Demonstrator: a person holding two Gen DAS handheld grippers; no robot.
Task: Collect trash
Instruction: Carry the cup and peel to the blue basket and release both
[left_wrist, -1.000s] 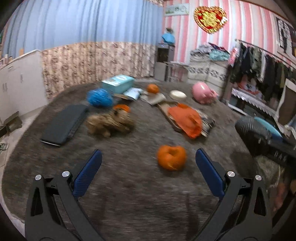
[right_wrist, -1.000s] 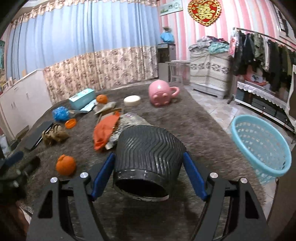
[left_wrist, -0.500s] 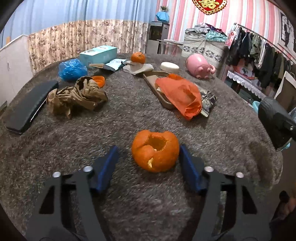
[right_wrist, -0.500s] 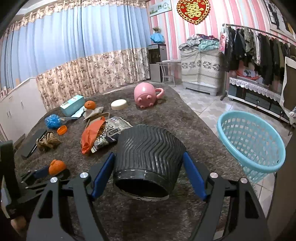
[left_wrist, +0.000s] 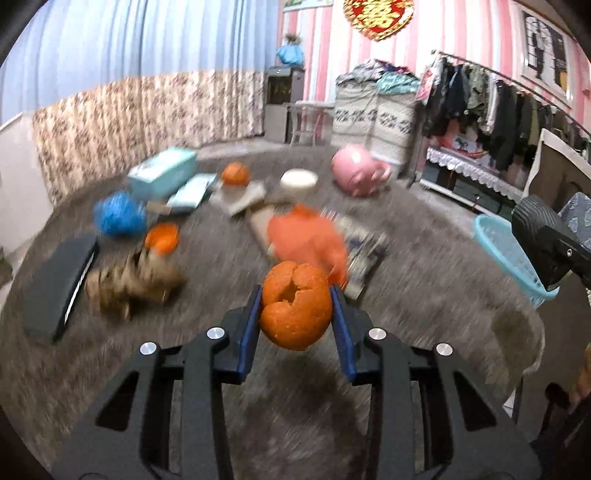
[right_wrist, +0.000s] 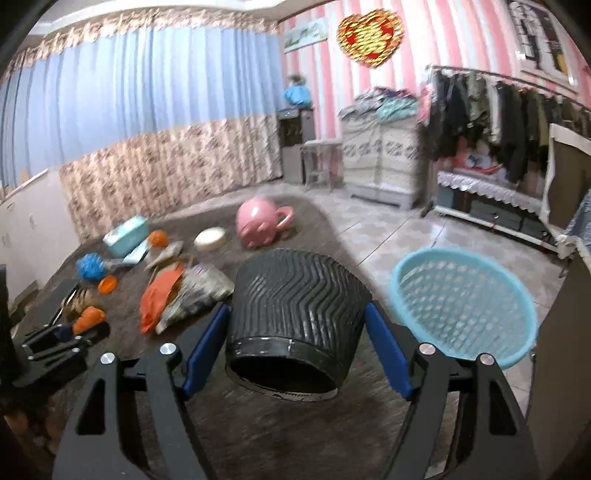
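Landmark: the grey carpet, shaggy, with the litter spread over its far half
Dark flat case: at the carpet's left edge, lying flat
Brown crumpled paper: just right of the case, blurred
Blue ball of plastic: behind the paper, with a small orange lid beside it
Teal box: toward the carpet's far left, a whole orange to its right
Left gripper: its jaws have just been closing and now pinch the orange peel, one blue pad on each side
Orange peel: a hollow, split shell, lifted clear of the carpet near its front middle
Orange plastic bag: on the carpet just behind the peel, lying over printed wrappers
White round dish: farther back, with a pink pig-shaped pot to its right
Right gripper: jaws set wide, clamped on the black ribbed cup
Black ribbed cup: held on its side above the carpet's right front, open mouth toward the camera
Blue laundry basket: on the tiled floor just off the carpet's right edge, upright
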